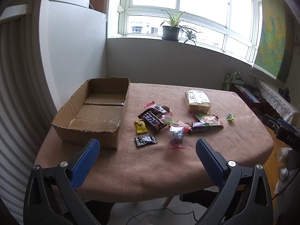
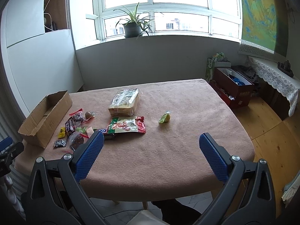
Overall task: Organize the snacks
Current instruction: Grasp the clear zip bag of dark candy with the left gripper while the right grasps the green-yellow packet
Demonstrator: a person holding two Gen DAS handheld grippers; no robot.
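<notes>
An empty open cardboard box [image 1: 97, 110] stands at the table's left; it also shows in the right wrist view [image 2: 46, 116]. Right of it lies a pile of snacks: a dark chocolate bar [image 1: 152, 122], a yellow candy [image 1: 141, 126], a black candy [image 1: 145, 140], a clear bag of dark sweets [image 1: 176, 134], a Snickers bar [image 1: 198, 126], a red-green packet [image 2: 126, 125], a wrapped block of biscuits [image 2: 124, 102] and a small green sweet [image 2: 164, 117]. My left gripper [image 1: 148, 150] is open above the near table edge. My right gripper [image 2: 151, 144] is open and empty, further right.
The table wears a pink-brown cloth [image 2: 168, 150] with rounded front corners. Behind it are a grey wall and a window sill with a potted plant [image 2: 132, 28]. Boxes [image 2: 232, 88] stand on the wooden floor at the right. A white radiator [image 1: 16, 93] is left.
</notes>
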